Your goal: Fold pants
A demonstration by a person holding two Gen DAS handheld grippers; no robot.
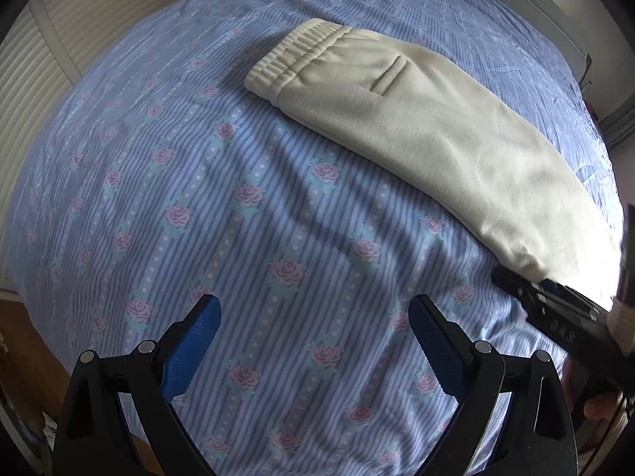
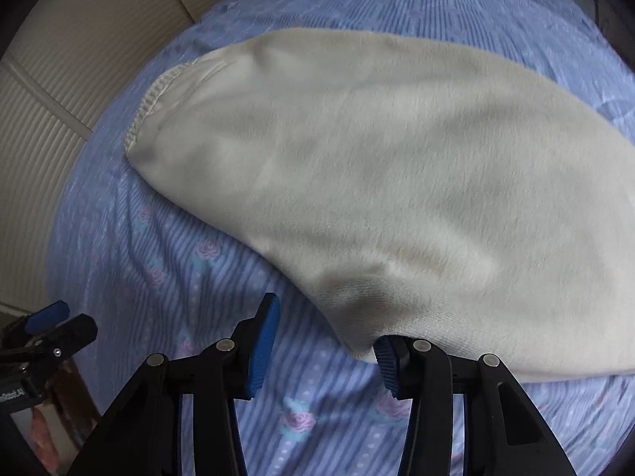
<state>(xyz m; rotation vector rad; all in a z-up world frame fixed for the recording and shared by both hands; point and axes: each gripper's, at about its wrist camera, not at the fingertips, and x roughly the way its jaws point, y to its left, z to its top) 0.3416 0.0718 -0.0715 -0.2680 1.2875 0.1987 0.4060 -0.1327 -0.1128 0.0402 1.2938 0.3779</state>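
the left gripper [image 1: 314, 319] hangs above the bed with its two blue-padded fingers spread wide apart, nothing between them and nothing touching them; only the striped sheet [image 1: 198, 206] with its pink roses shows in the gap. the right gripper [image 2: 325, 341] is also spread, though less widely. its left finger [image 2: 262, 341] stands free over the sheet, while the tip of its other finger is tucked under the near edge of the pants [image 2: 357, 182], so the cloth drapes over that pad. the fingers are not pinched on the fabric. from the left wrist view the right gripper [image 1: 516, 281] shows as a black body at the lower end of the pants [image 1: 416, 119], right at the cloth's edge.

the pants are cream-coloured, soft and fleecy, lying on the bed as one long narrow shape, apparently doubled leg over leg. the ribbed elastic waistband [image 1: 301, 51] sits at the far end toward the pale slatted wall [image 1: 35, 91], with a slit pocket [image 1: 391, 75] just below it. the fabric lies mostly smooth, and the near end curves down toward the right gripper. the left gripper [image 2: 51, 325] shows at the lower left edge of the right wrist view, well apart from the pants.
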